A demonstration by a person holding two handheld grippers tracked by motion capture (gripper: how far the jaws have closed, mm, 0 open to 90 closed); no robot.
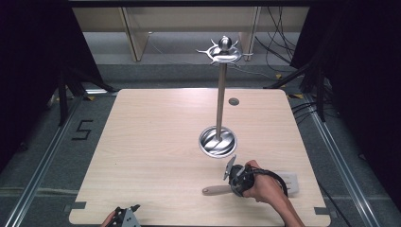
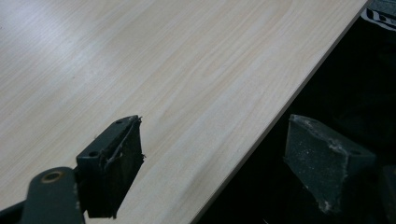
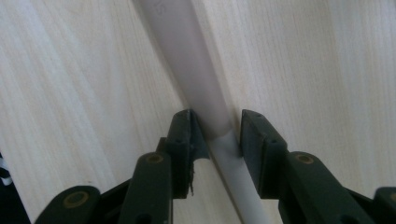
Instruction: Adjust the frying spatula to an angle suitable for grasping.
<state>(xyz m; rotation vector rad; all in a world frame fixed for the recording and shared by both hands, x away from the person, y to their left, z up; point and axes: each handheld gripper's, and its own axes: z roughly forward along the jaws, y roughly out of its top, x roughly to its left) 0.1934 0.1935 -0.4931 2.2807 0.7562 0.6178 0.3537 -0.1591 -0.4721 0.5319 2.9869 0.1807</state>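
A kitchen utensil lies flat near the table's front right, with a beige handle (image 1: 215, 190) and a pale flat blade (image 1: 292, 182). My right gripper (image 1: 235, 186) points down over it, just right of the handle. In the right gripper view the handle (image 3: 187, 60) runs between my right gripper (image 3: 217, 125). The left pad touches the handle and the right pad stands a sliver off it. A metal rack stands mid-table: a round base (image 1: 217, 141), a pole (image 1: 221, 99) and a hooked crown (image 1: 225, 51). My left gripper (image 1: 126, 216) (image 2: 215, 123) hangs open over the table's front edge, with nothing between its fingers.
A small grey disc (image 1: 233, 101) is set into the table (image 1: 156, 142) behind the rack. Dark curtains flank both sides. Cables (image 1: 279, 52) lie on the floor behind the table at the right, and wooden furniture legs (image 1: 135, 38) stand at the back.
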